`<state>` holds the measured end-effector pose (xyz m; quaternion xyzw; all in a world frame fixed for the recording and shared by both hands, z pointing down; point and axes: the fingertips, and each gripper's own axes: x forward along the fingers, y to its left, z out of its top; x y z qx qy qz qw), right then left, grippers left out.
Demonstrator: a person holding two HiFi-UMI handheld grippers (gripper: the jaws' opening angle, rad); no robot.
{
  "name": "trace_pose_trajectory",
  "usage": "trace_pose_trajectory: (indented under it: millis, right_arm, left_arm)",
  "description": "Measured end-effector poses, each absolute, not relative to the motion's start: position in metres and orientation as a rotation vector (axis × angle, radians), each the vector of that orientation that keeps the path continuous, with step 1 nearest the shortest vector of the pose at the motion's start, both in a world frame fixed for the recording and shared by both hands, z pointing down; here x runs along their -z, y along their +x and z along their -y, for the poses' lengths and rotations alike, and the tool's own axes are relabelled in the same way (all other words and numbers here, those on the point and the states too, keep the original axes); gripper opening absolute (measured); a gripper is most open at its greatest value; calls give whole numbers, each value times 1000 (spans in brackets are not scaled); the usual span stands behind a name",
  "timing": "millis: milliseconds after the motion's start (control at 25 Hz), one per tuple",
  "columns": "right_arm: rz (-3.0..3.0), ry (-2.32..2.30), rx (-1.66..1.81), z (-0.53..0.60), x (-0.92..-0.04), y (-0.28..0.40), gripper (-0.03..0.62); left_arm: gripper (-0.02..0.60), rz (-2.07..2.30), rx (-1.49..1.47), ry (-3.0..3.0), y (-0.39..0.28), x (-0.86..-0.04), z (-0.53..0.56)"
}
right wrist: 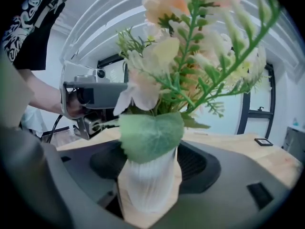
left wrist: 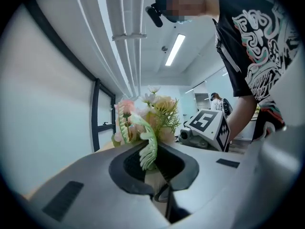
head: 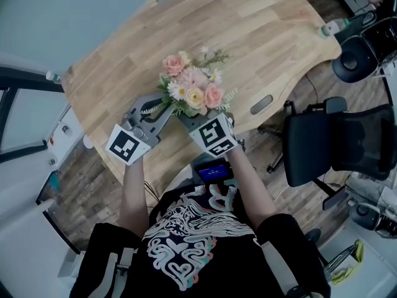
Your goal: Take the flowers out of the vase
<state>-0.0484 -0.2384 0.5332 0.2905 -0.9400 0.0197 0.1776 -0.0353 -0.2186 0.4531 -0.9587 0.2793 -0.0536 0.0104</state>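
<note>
Head view: flowers (head: 192, 85) mid-frame by the near edge of the wooden table (head: 118, 61), bare tabletop open toward upper left and upper right, a black chair (head: 338, 144) past the edge at right. Left gripper view: left gripper (left wrist: 155, 170) pinched shut on a pale green frond (left wrist: 148, 149) of the bunch. Right gripper view: right gripper (right wrist: 151, 175) clamped on the white ribbed vase (right wrist: 145, 190) at bottom centre, blooms crowding above.
</note>
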Motion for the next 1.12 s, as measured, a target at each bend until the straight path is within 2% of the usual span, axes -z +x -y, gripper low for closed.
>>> trace_pose_trajectory:
  millis: [800,840,1120]
  right_arm:
    - [2640,863,-110,240,-551,-42,325]
    - [2640,867,-112,239,-552,-42,302]
    - [2626,885,-123,243,-555,-41,301]
  left_arm:
    - [18,-877,34,-2948,-41,-435,218]
    - [18,-884,21,-2944,-42,-433,218]
    - [18,-909,49,-2918,-46,-423,221]
